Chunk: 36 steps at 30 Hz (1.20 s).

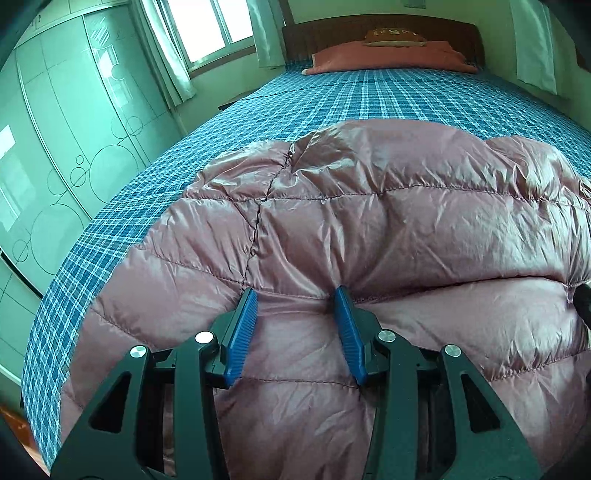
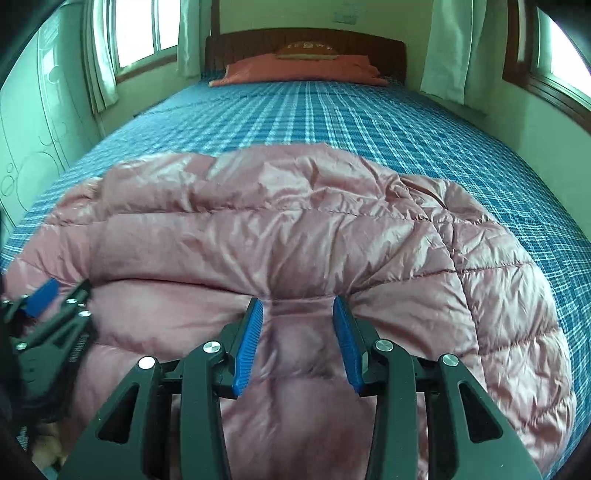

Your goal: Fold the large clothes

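A pink quilted down jacket (image 1: 388, 221) lies on a bed with a blue plaid sheet (image 1: 332, 99). My left gripper (image 1: 295, 295) stands with its blue fingers (image 1: 243, 328) apart, and a puffy fold of the jacket bulges between them. In the right wrist view the jacket (image 2: 295, 229) fills the near half of the bed (image 2: 332, 118). My right gripper (image 2: 298, 304) has its fingers (image 2: 249, 343) apart the same way, pressed into a fold of the jacket. The left gripper also shows at the left edge of the right wrist view (image 2: 48, 295).
A red pillow (image 1: 391, 57) with a small brown cushion on it lies at the wooden headboard (image 1: 380, 33). A green glass wardrobe (image 1: 55, 147) stands left of the bed. Windows with pale curtains (image 2: 450, 51) are on the far and right walls.
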Each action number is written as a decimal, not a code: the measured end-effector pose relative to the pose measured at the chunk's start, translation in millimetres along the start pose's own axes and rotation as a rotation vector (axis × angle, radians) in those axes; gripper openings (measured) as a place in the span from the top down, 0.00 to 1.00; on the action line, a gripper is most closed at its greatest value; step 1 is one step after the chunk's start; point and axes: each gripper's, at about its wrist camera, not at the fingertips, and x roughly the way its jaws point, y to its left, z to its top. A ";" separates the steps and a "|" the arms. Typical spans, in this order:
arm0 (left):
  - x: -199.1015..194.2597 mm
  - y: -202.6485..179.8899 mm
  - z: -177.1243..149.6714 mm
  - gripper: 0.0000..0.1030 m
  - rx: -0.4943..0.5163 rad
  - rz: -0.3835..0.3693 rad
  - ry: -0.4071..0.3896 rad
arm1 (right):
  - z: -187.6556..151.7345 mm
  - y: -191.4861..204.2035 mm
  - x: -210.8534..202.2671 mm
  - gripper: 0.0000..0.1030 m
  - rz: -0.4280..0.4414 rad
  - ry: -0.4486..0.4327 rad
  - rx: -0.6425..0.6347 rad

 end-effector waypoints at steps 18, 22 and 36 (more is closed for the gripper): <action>-17.4 20.1 4.4 0.57 -0.023 -0.053 0.009 | -8.0 7.9 23.6 0.61 -0.026 0.000 -0.036; -29.9 42.1 3.4 0.57 -0.048 -0.029 -0.001 | -7.7 8.2 23.4 0.60 -0.025 -0.001 -0.035; -9.2 172.4 -37.6 0.43 -0.648 -0.302 0.204 | -7.5 8.5 21.8 0.60 -0.027 -0.007 -0.033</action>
